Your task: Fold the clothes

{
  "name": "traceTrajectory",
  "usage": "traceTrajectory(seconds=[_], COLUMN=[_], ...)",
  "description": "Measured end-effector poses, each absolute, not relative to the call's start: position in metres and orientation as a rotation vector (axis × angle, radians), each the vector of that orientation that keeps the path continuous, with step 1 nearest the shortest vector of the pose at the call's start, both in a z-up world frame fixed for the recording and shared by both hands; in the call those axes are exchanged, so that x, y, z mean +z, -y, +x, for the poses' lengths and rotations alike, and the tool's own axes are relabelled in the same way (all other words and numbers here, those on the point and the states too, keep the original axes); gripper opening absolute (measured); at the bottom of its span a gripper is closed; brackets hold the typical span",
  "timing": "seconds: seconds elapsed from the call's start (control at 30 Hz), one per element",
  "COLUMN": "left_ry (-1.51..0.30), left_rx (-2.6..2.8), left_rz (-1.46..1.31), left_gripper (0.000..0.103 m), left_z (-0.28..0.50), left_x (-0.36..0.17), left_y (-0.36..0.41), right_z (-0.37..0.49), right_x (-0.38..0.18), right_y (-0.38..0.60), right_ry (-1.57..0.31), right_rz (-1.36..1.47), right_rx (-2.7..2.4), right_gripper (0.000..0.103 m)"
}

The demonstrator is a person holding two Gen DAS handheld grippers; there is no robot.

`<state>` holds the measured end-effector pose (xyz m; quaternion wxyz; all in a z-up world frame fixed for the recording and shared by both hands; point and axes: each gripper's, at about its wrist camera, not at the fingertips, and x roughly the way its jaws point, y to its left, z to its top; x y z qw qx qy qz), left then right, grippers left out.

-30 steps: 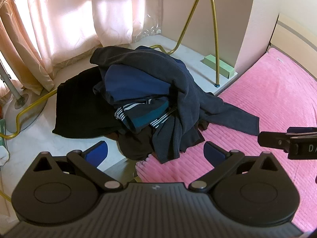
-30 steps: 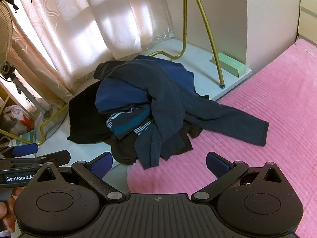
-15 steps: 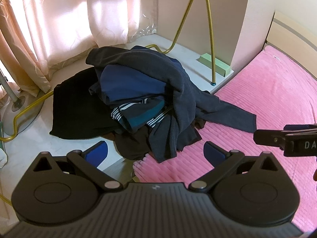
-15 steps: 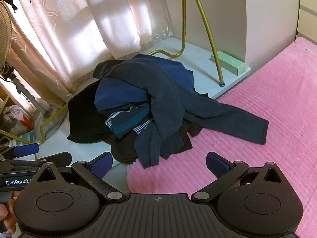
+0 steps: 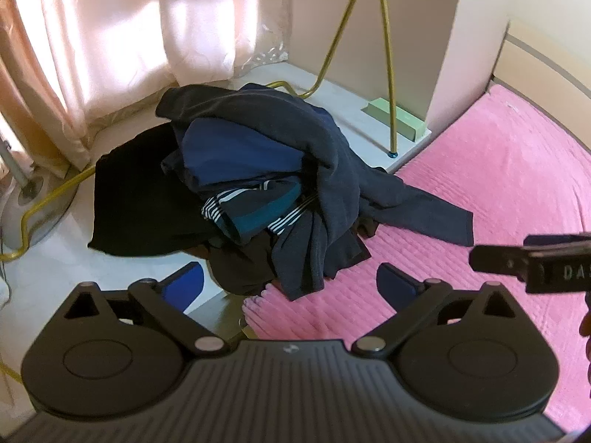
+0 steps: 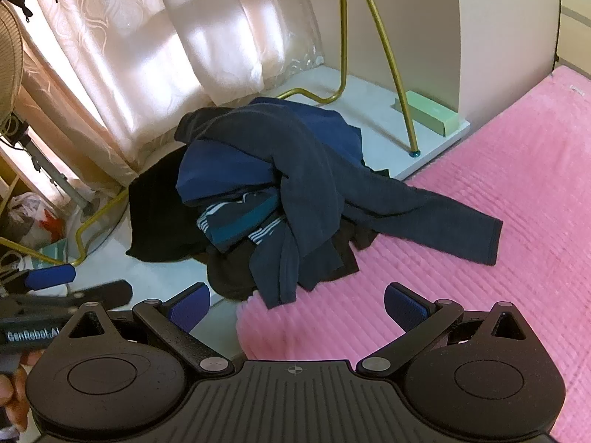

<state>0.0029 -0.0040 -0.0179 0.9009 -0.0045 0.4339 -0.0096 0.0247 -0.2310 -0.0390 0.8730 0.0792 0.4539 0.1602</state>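
Your left gripper [image 5: 290, 282] and right gripper [image 6: 297, 304] both hang with jaws spread and empty, near the pile of clothes [image 5: 258, 184] straddling ledge and pink bed [image 5: 498, 184]; its sleeve [image 6: 436, 217] trails rightward, nearer your right gripper.

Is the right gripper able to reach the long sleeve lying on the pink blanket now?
Probably yes. The right gripper is open and empty, and the dark sleeve lies flat on the pink blanket ahead of it, with nothing between them.
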Motion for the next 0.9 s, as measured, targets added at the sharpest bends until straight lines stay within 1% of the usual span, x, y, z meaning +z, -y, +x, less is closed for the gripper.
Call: traceTrajectory(seconds=[0.13, 0.27, 0.4, 0.53, 0.8, 0.9], left_ry=[-0.888, -0.84, -0.813, -0.817, -0.948, -0.958], left_rx=[0.028, 0.096, 0.129, 0.124, -0.014, -0.075], left_rz=[0.004, 0.0, -0.031, 0.019, 0.118, 0.205], left_gripper=[0.098, 0.1, 0.101, 0.101, 0.101, 0.101], left_z=[0.001, 0.0, 0.007, 0.027, 0.12, 0.154], left_x=[-0.023, -0.021, -0.016, -0.021, -0.065, -0.08], left_y=[0.008, 0.009, -0.002, -0.014, -0.034, -0.034], right_z=[0.026, 0.036, 0.059, 0.098, 0.2, 0.239], right_x=[-0.043, -0.041, -0.04, -0.047, -0.107, -0.135], right_y=[0.242, 0.26, 0.261, 0.239, 0.175, 0.151], right_ry=[-0.946, -0.915, -0.879, -0.821, -0.817, -0.823], right_rz=[0.113, 0.092, 0.093, 0.041, -0.044, -0.088], right_rx=[0.354, 0.376, 0.435, 0.487, 0.514, 0.525], right_gripper=[0.103, 0.103, 0.103, 0.103, 0.103, 0.103])
